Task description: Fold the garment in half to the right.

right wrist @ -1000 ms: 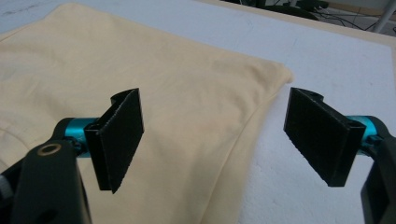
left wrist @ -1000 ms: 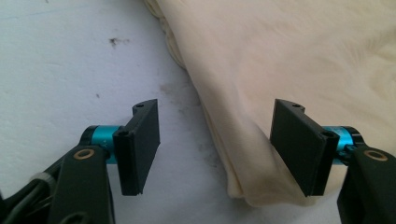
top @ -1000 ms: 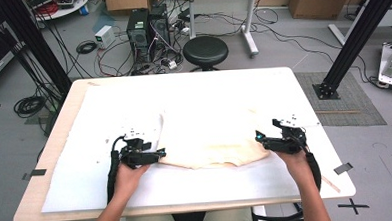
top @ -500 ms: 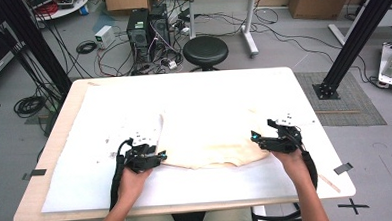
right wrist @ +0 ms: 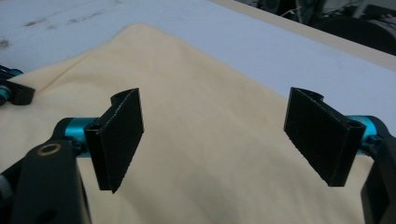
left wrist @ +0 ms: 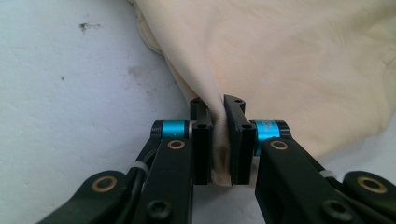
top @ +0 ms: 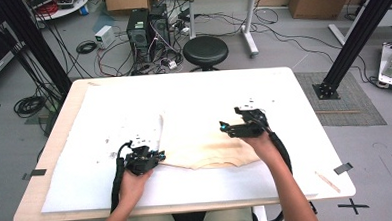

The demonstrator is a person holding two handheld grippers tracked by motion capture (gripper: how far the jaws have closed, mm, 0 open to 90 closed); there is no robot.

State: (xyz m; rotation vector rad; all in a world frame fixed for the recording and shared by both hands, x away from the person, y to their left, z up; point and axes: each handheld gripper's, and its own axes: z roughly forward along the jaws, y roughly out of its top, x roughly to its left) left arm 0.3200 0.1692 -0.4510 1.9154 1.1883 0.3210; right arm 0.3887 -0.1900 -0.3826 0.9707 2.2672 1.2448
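Pinching a fold of cream cloth between left gripper fingers, right gripper fingers spread wide above it

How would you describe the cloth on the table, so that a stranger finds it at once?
Look at the wooden table covered by a white sheet. Near its front edge, between the two hands, lies a cream cloth. It is the one soft, yellowish thing there, and the left tool pinches its edge.

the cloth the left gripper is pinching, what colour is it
Pale cream-yellow, plain with no pattern; the cloth shows best in the left gripper view.
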